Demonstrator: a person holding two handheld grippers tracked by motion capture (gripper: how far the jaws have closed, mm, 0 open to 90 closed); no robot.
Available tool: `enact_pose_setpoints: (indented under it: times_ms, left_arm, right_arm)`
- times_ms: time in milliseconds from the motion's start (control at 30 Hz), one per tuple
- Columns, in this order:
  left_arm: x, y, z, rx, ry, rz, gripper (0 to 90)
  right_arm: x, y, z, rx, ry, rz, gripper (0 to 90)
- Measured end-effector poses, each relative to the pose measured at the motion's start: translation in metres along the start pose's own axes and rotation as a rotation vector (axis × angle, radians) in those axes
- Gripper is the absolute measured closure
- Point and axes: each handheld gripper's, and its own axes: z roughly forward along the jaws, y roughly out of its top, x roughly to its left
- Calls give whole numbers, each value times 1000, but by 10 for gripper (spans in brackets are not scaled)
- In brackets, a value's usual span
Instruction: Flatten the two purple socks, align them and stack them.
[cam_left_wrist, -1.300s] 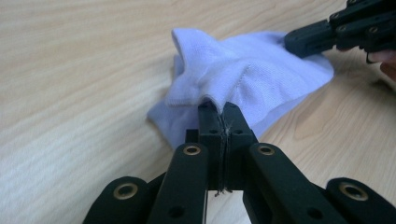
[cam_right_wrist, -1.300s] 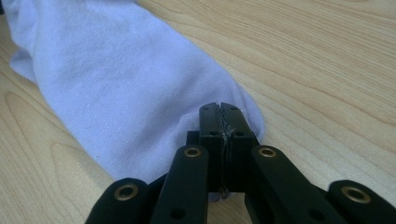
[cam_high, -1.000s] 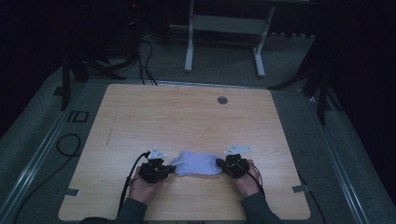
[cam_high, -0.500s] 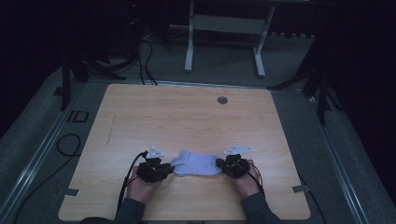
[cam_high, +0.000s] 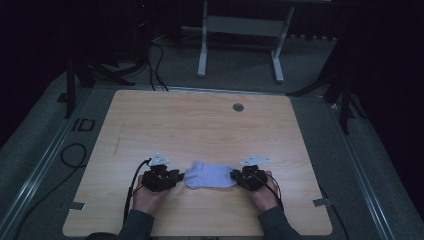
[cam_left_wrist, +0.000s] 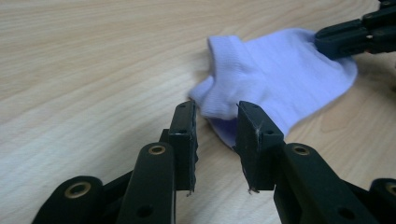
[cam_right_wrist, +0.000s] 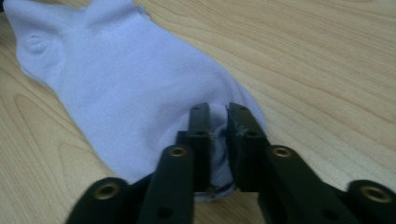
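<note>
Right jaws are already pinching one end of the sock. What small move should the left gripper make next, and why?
Probably ease the left gripper slightly forward and close it on the sock. Its jaws stand apart with the sock's near edge just at their tips, not yet pinched, while the right gripper is clamped on the opposite end. Gripping both ends would let the person lift or stretch the sock off the table.

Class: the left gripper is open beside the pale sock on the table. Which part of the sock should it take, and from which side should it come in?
Probably the bunched cuff end of the sock, approached low along the table from the sock's left. That fold stands raised just ahead of the left gripper, while the right gripper pinches the opposite end.
</note>
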Motion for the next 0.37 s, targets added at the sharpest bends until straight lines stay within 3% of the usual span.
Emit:
enact_pose_setpoints:
  times_ms: [167,367]
  left_arm:
    - [6,1,-2,-14,37,-11,677]
    - [9,3,-3,-33,125,10,664]
  right_arm:
    - [1,3,-6,-33,15,4,654]
    - [-3,6,-18,-89,2,13,576]
